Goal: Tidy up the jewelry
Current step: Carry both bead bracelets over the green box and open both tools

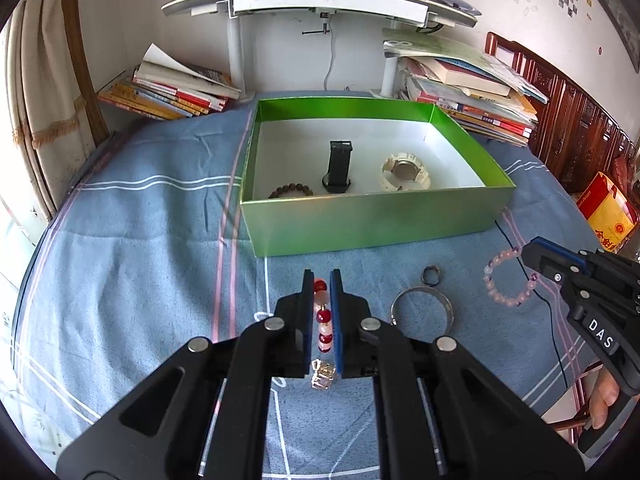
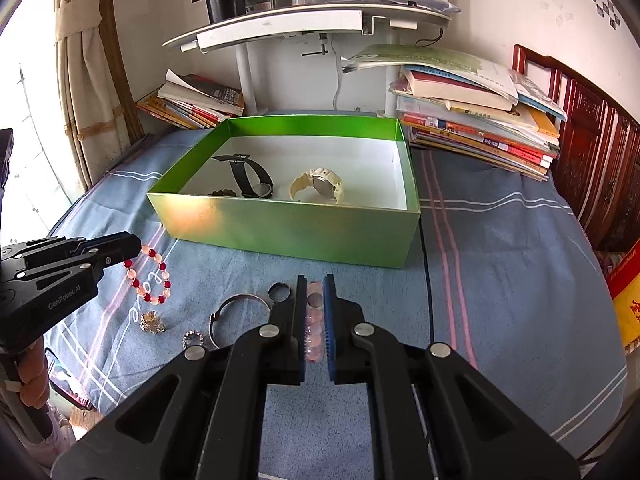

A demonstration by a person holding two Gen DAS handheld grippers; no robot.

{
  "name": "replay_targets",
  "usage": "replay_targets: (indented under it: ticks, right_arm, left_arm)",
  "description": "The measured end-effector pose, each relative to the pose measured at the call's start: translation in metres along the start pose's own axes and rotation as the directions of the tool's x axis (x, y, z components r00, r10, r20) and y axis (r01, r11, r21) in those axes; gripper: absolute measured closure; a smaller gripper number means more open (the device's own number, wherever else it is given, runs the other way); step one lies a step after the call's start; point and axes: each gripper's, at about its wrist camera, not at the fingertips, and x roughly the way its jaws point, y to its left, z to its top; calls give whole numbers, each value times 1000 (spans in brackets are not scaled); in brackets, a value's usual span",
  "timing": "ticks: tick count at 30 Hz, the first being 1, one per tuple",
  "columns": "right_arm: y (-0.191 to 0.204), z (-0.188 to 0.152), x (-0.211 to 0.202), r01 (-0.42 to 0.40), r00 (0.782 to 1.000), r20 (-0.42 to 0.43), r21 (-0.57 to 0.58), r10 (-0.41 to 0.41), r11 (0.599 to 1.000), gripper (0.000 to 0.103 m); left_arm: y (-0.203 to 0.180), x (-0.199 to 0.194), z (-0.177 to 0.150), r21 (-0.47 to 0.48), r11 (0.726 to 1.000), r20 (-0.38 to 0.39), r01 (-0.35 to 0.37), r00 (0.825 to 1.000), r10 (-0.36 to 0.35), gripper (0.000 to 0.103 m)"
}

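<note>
Blue striped cloth — book stacks behind, white shelf above.

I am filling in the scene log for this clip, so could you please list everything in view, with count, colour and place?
box: 1, green outside and white inside, open, on the cloth
black watch: 1, in the box
white watch: 1, in the box, beside the black one
brown bead bracelet: 1, in the box, near its front wall
metal bangle: 1, silver, on the cloth before the box
ring: 1, dark metal, by the bangle
sparkly ring: 1, silver, on the cloth
gold ornament: 1, on the cloth
books: 2 stacks, behind the box
cloth: 1, blue, striped
left gripper: 1, black, shut on red and white bracelet
right gripper: 1, black, shut on pink bracelet
</note>
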Motion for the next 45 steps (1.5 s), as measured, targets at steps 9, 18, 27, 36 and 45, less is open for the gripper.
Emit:
replay_targets:
  ticks: [9,18,27,36,45]
  right_arm:
    - [-6,21,-10,3,999,41,-7,-3,1000,95]
    - [-19,94,-18,11,989,144,11,-12,1000,95]
    - [-29,114,66,64,998,21,52,-65,997,95]
    - [-40,147,115,85,996,-4,76,-85,993,95]
    - [-43,137,119,49,998,-36,93,-46,994,78]
  left_arm:
    - [9,-13,21,-4,1000,40,-18,999,18,95]
    - [9,-8,98,23,1000,99,-6,995,4,95]
    - [15,70,137,29,997,15,-67,998,66,95]
    - [26,113,154,5,995,-21,-102,995,102,95]
    - [31,103,141,1,990,8,-140,990,140,69]
